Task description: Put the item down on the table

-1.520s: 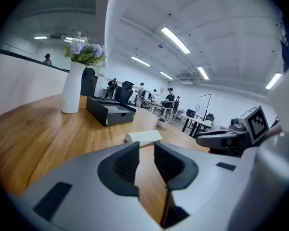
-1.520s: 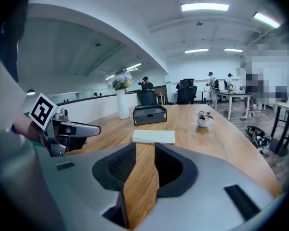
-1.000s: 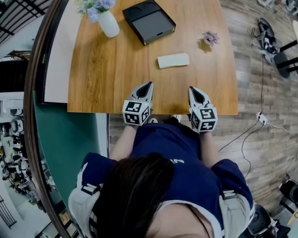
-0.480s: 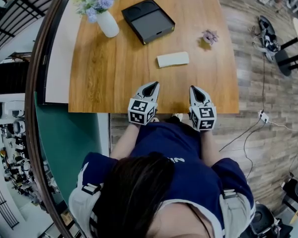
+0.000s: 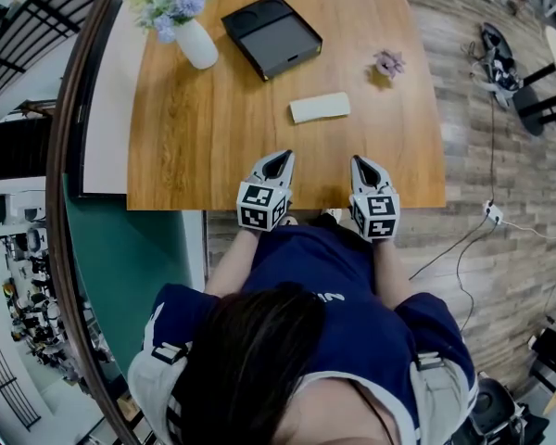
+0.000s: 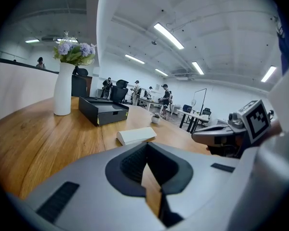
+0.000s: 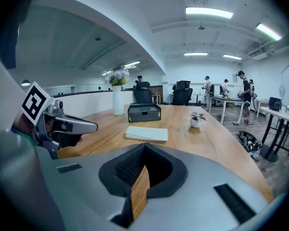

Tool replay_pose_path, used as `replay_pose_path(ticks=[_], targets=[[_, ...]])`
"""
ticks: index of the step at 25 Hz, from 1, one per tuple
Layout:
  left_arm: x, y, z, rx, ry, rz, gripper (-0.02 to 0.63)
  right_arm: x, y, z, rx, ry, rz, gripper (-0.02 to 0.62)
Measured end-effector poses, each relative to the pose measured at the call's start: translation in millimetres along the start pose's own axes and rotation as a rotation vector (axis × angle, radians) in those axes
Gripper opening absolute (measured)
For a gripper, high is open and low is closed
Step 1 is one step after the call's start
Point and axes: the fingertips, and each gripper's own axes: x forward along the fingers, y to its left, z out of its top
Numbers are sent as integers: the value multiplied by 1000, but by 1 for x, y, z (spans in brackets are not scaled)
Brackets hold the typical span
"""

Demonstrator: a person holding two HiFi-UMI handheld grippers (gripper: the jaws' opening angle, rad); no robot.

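Observation:
A flat white rectangular item [image 5: 320,108] lies on the wooden table [image 5: 213,137], right of its middle; it also shows in the left gripper view [image 6: 136,135] and the right gripper view [image 7: 147,133]. Neither gripper touches it. My left gripper [image 5: 277,161] rests at the table's near edge, shut, with nothing between its jaws [image 6: 147,147]. My right gripper [image 5: 362,166] sits beside it to the right, also shut and empty [image 7: 144,149]. Both point towards the item, which lies a short way beyond their tips.
A black box [image 5: 271,37] stands at the far middle of the table, with a white vase of flowers [image 5: 195,40] to its left. A small potted plant [image 5: 386,65] sits far right. Cables and chairs lie on the floor to the right.
My left gripper has shifted slightly to the right along the table's near edge. The right gripper and the white item have hardly moved.

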Motion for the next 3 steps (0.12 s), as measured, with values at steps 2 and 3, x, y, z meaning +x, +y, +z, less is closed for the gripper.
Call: replay_pose_path(ticks=[2,3], targets=[[1,2,0,-2,0,6,2,0,-3,2,5,-10,-8,6],[2,3,0,-3,0,9,2,0,-4,3,8,-15,-12,6]])
